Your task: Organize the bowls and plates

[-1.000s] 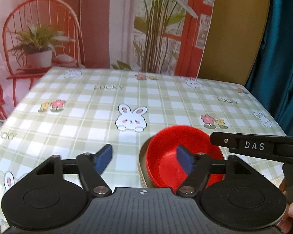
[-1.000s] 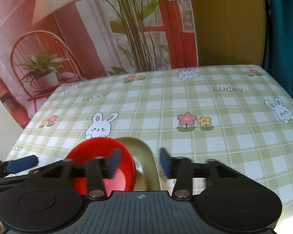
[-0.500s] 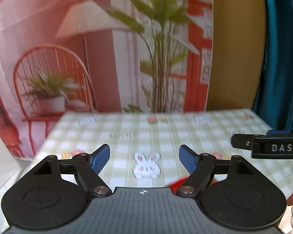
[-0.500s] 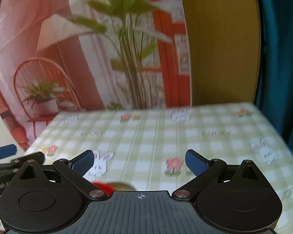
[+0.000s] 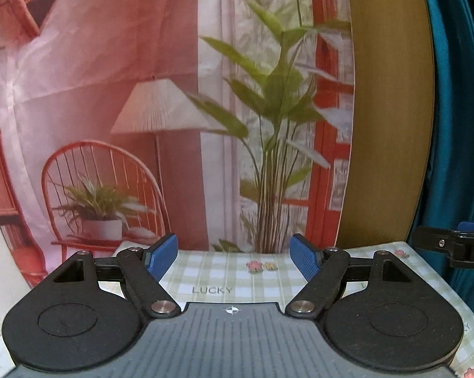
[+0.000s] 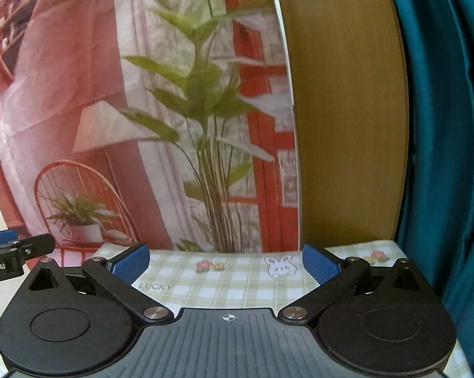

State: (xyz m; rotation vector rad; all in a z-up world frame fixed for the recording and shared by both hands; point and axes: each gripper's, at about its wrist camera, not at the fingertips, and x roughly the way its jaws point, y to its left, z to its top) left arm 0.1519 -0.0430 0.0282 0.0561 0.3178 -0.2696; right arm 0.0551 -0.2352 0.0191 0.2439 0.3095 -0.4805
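above the far half of the checked tablecloth (image 5: 237, 271), both tools look out nearly level at the printed backdrop (image 5: 117, 100); going left to right: left gripper (image 5: 234, 256) has its jaws standing wide, nothing between the blue pads (image 5: 161, 253), only cloth and the word "lucky" in the gap; at the right edge of that view the other tool's black finger pokes in; right gripper (image 6: 226, 261) has its jaws opening to their widest, nothing between them, a printed rabbit (image 6: 279, 266) showing through the gap; wood panel (image 6: 341, 110) and teal curtain (image 6: 442, 126) close off the right side.

task's things: no plate or bowl shows in either view; cannot say where they sit; judged to lie below the frames, hidden under the tool bodies.

judgement: neither tool carries anything, so the organizing looks either between steps or finished.

risks from here: any descent starts blind, since the crockery is out of sight; a finger could land on a rim and tip or skid the dish; the two tools are close side by side and could clash if both swing inward.
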